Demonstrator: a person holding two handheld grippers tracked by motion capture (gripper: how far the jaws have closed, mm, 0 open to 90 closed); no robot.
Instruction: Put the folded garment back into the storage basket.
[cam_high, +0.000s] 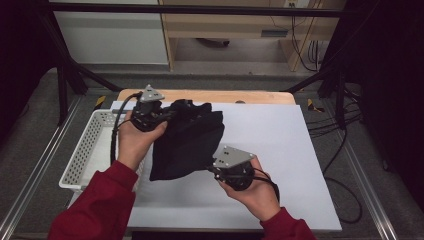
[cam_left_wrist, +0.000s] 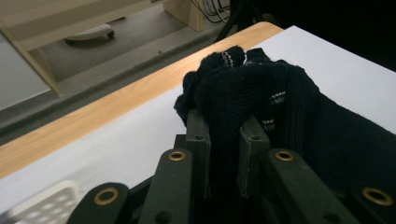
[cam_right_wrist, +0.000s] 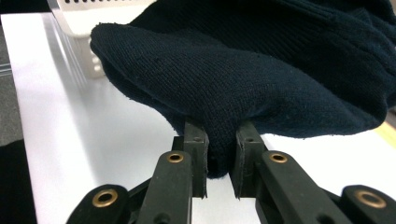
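A dark navy knitted garment (cam_high: 187, 140) lies bunched on the white table top (cam_high: 280, 150), left of centre. My left gripper (cam_high: 159, 116) is at its far left end, shut on a fold of the knit (cam_left_wrist: 243, 88). My right gripper (cam_high: 214, 167) is at the garment's near right edge, shut on a pinch of the fabric (cam_right_wrist: 243, 79), which hangs lifted above the table. The jaws of both stand close together with cloth between them.
A white perforated basket (cam_high: 87, 150) stands at the table's left edge, its corner (cam_right_wrist: 88, 42) in the right gripper view. A wooden strip (cam_high: 250, 96) runs along the far edge. Bare white surface lies to the right and front.
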